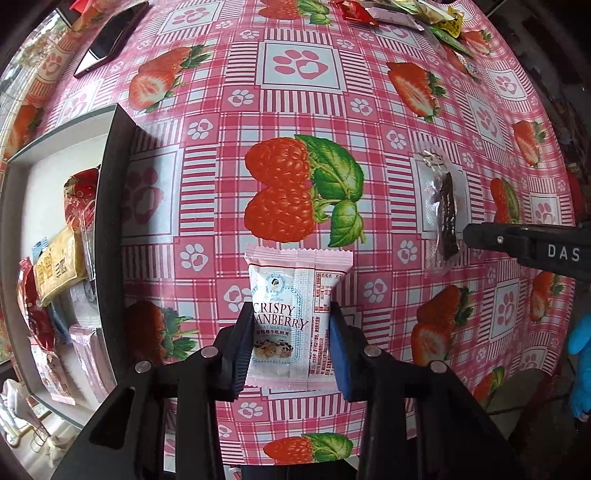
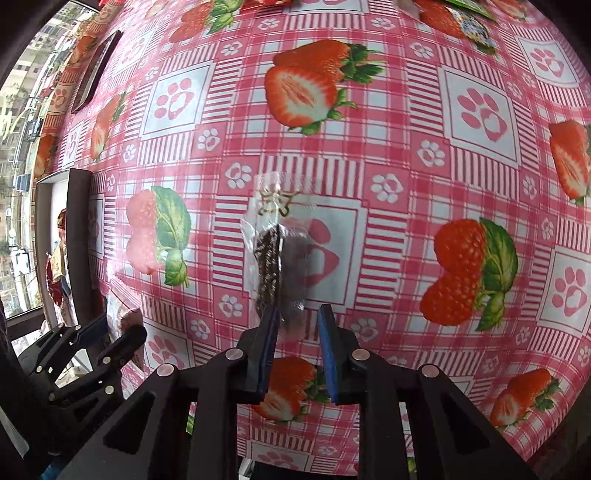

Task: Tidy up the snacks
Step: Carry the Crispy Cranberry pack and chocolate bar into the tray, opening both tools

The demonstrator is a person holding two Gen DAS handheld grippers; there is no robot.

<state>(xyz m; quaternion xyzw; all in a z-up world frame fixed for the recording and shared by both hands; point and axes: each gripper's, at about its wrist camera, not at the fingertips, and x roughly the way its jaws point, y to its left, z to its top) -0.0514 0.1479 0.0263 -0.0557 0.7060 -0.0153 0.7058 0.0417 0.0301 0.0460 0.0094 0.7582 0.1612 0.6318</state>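
My left gripper is shut on a pink "Crispy Cranberry" packet, pads pressing both its sides, and holds it upright above the strawberry tablecloth. It shows again low on the left in the right wrist view, as left gripper. A clear-wrapped dark snack bar has its near end between the pads of my right gripper. The left pad lies against the dark bar and crumpled film fills the narrow gap to the right pad. In the left wrist view the same bar sits by the right gripper's fingertip.
A dark-walled box at the left holds several wrapped snacks, red, yellow and pink. Loose snacks lie at the table's far right edge. A dark phone-like slab lies far left. A blue-gloved hand is at the right edge.
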